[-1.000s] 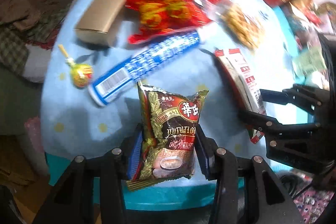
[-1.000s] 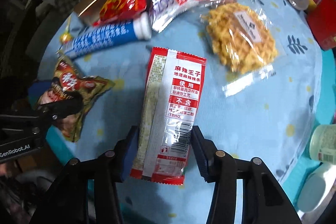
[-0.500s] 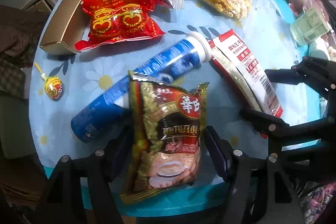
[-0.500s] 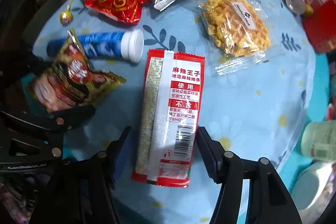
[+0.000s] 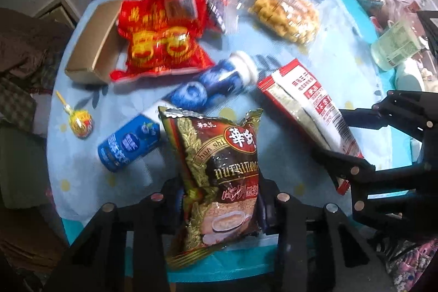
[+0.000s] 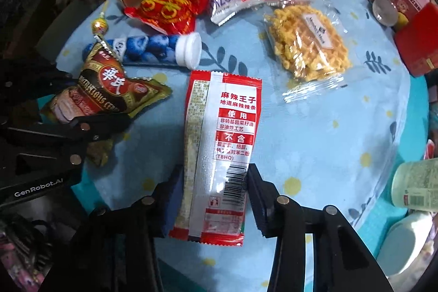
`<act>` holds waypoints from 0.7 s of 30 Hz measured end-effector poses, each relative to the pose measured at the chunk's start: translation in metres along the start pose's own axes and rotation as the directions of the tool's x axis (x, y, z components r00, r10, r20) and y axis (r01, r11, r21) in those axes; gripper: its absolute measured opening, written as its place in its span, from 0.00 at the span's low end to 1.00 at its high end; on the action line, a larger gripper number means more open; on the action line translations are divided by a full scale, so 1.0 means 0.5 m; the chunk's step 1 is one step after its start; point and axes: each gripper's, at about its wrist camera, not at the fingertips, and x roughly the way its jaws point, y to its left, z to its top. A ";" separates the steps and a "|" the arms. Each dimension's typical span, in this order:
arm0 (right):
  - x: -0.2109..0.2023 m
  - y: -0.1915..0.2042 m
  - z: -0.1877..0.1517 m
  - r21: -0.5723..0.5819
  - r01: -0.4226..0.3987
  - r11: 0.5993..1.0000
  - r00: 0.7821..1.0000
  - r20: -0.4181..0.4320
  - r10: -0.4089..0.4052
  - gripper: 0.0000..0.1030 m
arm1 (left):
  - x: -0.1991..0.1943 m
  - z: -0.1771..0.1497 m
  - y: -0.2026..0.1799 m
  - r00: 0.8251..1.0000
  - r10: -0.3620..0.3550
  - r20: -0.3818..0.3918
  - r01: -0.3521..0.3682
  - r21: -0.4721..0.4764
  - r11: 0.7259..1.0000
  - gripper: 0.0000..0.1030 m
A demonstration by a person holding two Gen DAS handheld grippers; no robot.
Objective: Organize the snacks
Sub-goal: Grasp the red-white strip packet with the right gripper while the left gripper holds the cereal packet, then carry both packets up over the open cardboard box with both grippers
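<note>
Brown foil cereal sachet [image 5: 221, 177] clamped in left gripper [image 5: 219, 205]; red-and-white spicy-strip packet [image 6: 219, 149] clamped in right gripper [image 6: 213, 199], jaws just closed. Long axes run straight ahead, over blue surface [image 6: 314, 127].

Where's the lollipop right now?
The lollipop lies at the table's left edge in the left wrist view, left of the blue tube and below the cardboard box.
</note>
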 end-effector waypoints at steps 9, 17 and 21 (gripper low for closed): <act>-0.084 -0.031 0.002 0.049 -0.031 0.998 0.996 0.079 0.027 0.43 | -0.079 0.028 -0.037 0.996 -0.038 0.081 0.036 0.024 0.999 0.39; -0.181 -0.050 0.045 0.062 -0.023 0.998 0.983 0.183 0.011 0.43 | -0.161 0.062 -0.035 0.983 -0.068 0.171 0.065 0.022 0.998 0.39; -0.239 -0.050 0.060 0.052 -0.012 0.999 0.972 0.234 0.000 0.43 | -0.208 0.081 -0.027 0.972 -0.063 0.228 0.058 0.029 0.998 0.39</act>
